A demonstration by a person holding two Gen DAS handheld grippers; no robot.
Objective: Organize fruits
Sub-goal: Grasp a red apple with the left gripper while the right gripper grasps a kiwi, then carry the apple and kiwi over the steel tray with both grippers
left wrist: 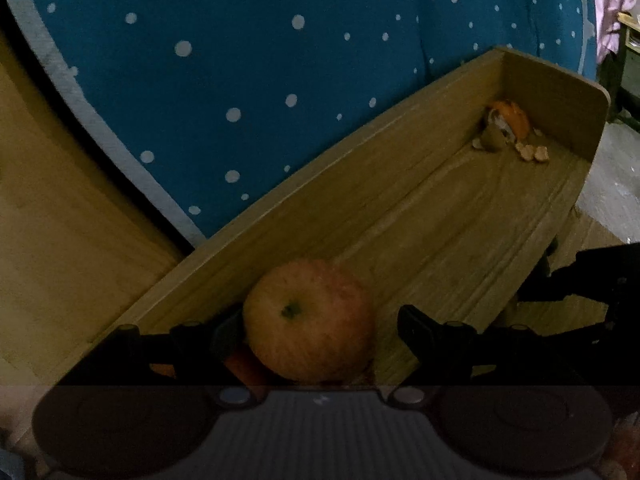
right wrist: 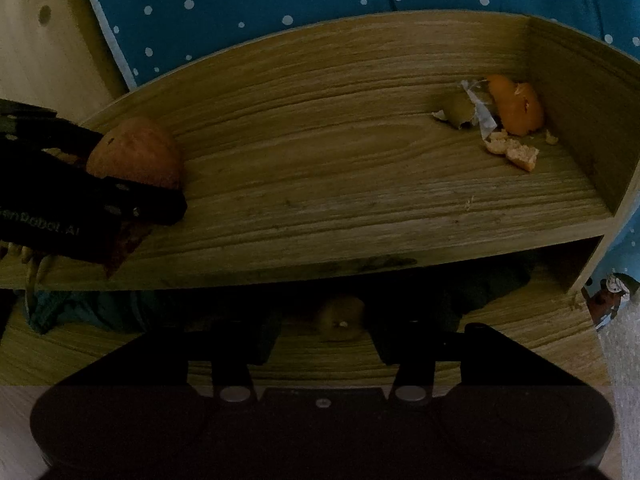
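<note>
The left tongs (left wrist: 320, 328) reach low and forward with their two black fingers spread wide; the left finger (left wrist: 228, 332) touches what sits between them, the right finger (left wrist: 420, 328) stands clear. The right tongs (right wrist: 324, 344) point forward, level, their dark fingers (right wrist: 264, 344) apart, closed on nothing.

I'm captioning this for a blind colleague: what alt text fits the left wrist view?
A round red-yellow apple sits between the open fingers of the left hand-held gripper on a wood-grain shelf; orange peel scraps lie in its far corner.
</note>
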